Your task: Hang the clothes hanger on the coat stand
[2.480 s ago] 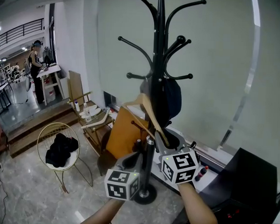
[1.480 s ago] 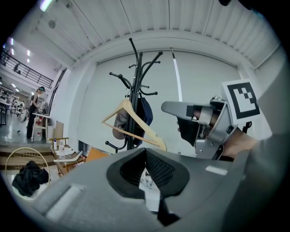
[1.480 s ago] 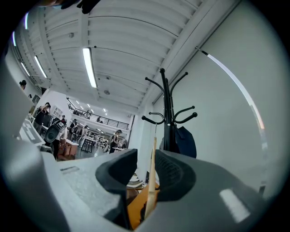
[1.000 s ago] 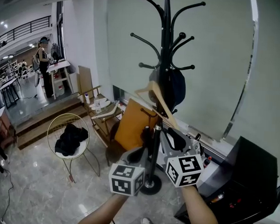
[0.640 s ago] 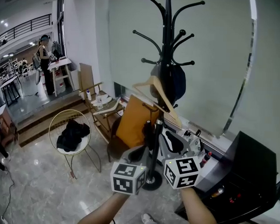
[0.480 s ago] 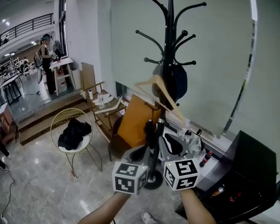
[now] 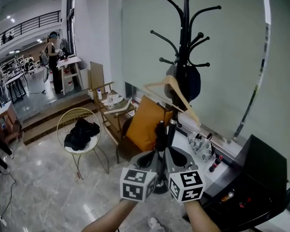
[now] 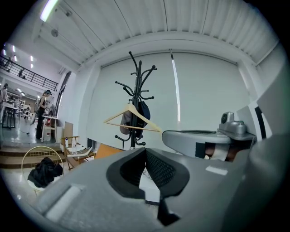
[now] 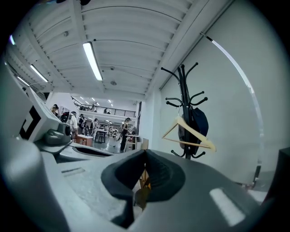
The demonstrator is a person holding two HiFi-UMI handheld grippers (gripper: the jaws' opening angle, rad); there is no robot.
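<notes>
1. While it is hanging on the tall black metal coat stand [image 7: 185,38], the pale wooden clothes hanger [image 7: 171,81] is sitting tilted, its right end lower than its left, and neither gripper is touching it.
2. A dark blue fabric item [image 7: 192,84] is hanging on the same stand, just behind the hanger.
3. The left gripper [image 7: 149,159] is pointing at the stand from the near side, well apart from the hanger; its jaws are pressing together with nothing between them.
4. The right gripper [image 7: 177,157] is riding just beside the left one; its jaws have just been closing and are now meeting, gripping nothing.
5. An orange flat panel [image 7: 147,125] is leaning behind the stand's pole, to its left.
6. Further left, a round gold wire chair [image 7: 69,119] is carrying a heap of black cloth [image 7: 82,134].
7. At the far left, a person [image 7: 54,55] is standing beside a white table.
8. A black cabinet [image 7: 259,179] is standing at the near right.
</notes>
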